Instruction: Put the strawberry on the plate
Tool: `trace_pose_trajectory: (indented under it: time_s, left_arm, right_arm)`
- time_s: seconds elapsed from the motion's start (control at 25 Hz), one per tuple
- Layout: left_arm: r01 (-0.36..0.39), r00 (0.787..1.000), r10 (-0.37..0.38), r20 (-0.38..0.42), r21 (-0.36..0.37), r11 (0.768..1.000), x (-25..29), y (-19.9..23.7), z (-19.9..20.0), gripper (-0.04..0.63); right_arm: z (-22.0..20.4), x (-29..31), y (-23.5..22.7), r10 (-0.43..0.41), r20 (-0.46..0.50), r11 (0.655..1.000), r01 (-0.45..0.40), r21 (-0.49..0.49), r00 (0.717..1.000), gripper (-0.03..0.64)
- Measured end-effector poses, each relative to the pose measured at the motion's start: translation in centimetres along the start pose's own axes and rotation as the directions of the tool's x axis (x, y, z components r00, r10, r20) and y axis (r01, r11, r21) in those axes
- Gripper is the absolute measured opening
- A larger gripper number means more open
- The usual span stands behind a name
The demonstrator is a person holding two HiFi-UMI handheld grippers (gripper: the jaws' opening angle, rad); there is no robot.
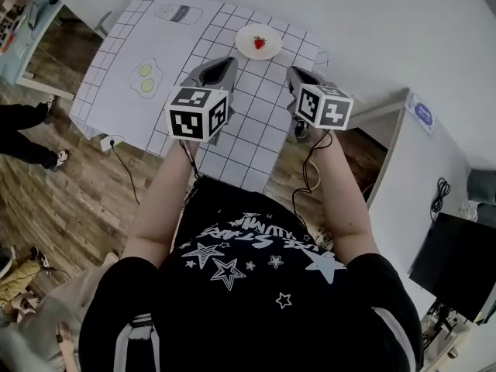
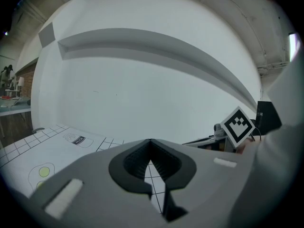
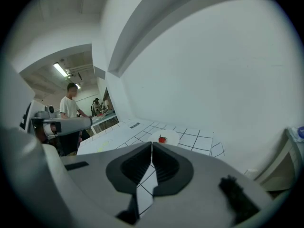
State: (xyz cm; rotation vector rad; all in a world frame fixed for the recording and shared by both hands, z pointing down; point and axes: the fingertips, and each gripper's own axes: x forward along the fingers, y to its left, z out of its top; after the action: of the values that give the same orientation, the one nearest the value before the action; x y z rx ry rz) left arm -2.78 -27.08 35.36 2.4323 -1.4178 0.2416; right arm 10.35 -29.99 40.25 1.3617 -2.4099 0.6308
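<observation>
One strawberry lies red on the small white plate, roughly at its middle. In the right gripper view the strawberry shows just past that gripper's tips, on the same plate. The plate sits at the far end of the table, close to the white wall, on a white cloth ruled with a black grid. Printed on the cloth, well to the left of the plate, are two fried eggs and a milk label.

Both tools are held over the nearer part of the table, apart from the plate and from each other. The left gripper points towards the far edge; its own view shows the left gripper with jaws pressed together at the tips and only the cloth visible through the gap lower down. The right gripper sits on the other side, and its own view shows the right gripper with jaws likewise pressed together, pinching nothing. Each carries a marker cube, left and right.

The person holding them wears a black shirt printed with stars. A cable hangs below the right hand. Someone's legs stand on the wooden floor at the left.
</observation>
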Motion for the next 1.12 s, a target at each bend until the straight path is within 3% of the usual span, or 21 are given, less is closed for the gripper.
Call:
trace_pose_trajectory:
  time_s: [0.28, 0.52, 0.8, 1.12]
  left_arm:
    - [-0.062, 0.998, 0.063, 0.026, -0.025, 0.998, -3.2, -2.0, -0.6, 0.009]
    - [-0.065, 0.998, 0.065, 0.009, -0.007, 0.998, -4.3, -2.8, -1.8, 0.009]
    - [-0.060, 0.998, 0.060, 0.035, -0.024, 0.998, -6.9, -1.8, -1.9, 0.009]
    - [-0.055, 0.997, 0.057, 0.054, -0.036, 0.998, -13.6, 0.1, -2.8, 0.009]
  right_arm:
    - [-1.3, -2.3, 1.1, 0.075, 0.021, 0.997, -0.075, 0.015, 0.997, 0.014]
    - [-1.7, -3.3, 2.0, 0.121, 0.084, 0.991, -0.125, 0.046, 0.989, 0.014]
    - [-2.3, -3.7, 4.3, 0.121, 0.069, 0.992, -0.123, 0.022, 0.990, 0.014]
    - [-2.2, -6.4, 10.4, 0.099, 0.114, 0.995, -0.100, 0.005, 0.989, 0.014]
